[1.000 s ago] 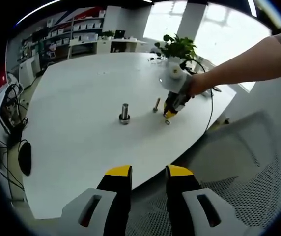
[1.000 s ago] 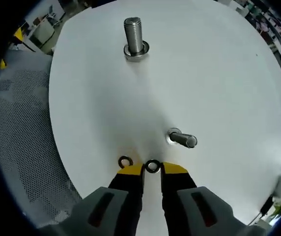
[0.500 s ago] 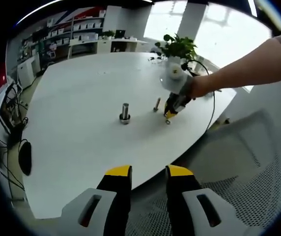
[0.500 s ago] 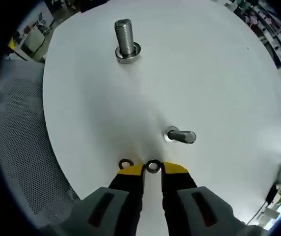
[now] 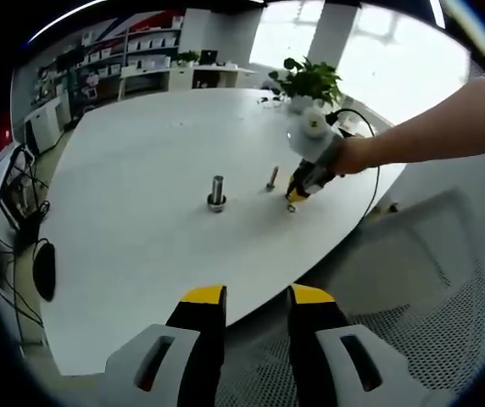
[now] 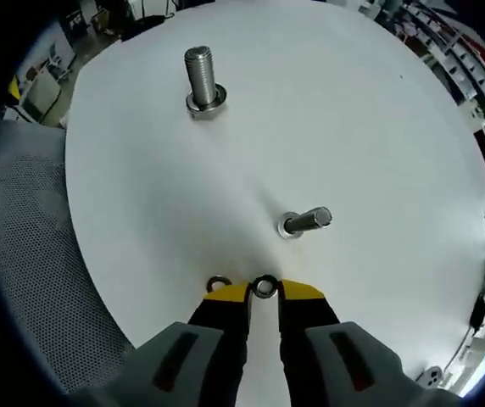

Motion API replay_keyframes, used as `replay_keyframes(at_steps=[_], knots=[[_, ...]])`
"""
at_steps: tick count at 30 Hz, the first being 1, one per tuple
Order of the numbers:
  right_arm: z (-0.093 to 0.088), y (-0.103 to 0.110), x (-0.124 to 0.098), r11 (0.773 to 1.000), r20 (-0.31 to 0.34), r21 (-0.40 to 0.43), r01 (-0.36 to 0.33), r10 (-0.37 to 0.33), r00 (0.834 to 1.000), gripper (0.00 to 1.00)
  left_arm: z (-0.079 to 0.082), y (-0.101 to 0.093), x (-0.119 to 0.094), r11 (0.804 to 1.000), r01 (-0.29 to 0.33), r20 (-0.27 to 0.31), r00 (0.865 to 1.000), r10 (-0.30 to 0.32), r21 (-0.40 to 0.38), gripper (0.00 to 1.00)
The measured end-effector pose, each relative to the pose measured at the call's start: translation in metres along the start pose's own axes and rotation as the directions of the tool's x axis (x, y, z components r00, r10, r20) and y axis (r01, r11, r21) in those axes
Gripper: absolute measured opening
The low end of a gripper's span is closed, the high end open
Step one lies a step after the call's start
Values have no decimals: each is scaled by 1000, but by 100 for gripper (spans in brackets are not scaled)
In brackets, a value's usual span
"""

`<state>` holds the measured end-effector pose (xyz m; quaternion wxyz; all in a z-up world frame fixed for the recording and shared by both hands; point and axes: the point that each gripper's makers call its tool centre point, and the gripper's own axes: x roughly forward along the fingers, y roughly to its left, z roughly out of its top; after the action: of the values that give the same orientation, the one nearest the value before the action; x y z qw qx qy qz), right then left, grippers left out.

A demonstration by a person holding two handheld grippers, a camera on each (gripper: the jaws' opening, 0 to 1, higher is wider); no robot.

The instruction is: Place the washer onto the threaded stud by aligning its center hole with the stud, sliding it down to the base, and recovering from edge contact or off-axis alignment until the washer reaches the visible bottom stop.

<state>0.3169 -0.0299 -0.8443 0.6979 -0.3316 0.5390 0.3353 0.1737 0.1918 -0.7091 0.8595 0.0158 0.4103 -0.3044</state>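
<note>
Spanning both views is the white table [image 6: 378, 127], with a mesh chair [image 5: 412, 339] sitting at its near edge in the left gripper view. Standing upright on it are two threaded studs: a larger stud [image 6: 200, 80] farther off and a smaller stud [image 6: 303, 223] closer in, both with long axis vertical, threads pointing up, head down as the bottom stop. The left gripper [image 5: 257, 297] is hanging back over the chair, jaws parted, holding nothing. The right gripper [image 6: 264, 290] is pinching the washer [image 6: 264, 286] by its rim at the fingertips, low over the table, near the smaller stud; a spare washer [image 6: 219, 282] is lying flat just beside the jaw. Washer face is looking roughly toward the camera, hole visible. Judgement: lift, level the washer so hole axis is running parallel to the stud, centre over the tip before lowering; if it's catching an edge, back off and re-square rather than pushing.
</note>
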Motion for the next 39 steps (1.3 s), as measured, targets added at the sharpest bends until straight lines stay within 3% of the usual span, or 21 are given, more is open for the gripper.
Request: replay_keyframes(at_steps=[16,22,39], knots=[[1,-3,-3,1000,37,12,-27,26,999,14,0,1,0,1000,-6,-1,1000,6,-7,28],[-4,-9,-4,996,20,79,-30,29,999,14,-1,-1,1,1000,6,-12,1000,-6,1,28],[11,-17,-43,996,110,89,-1,-9,994,14,1,-3,0,1000,15,1,1000,-15,9,27]])
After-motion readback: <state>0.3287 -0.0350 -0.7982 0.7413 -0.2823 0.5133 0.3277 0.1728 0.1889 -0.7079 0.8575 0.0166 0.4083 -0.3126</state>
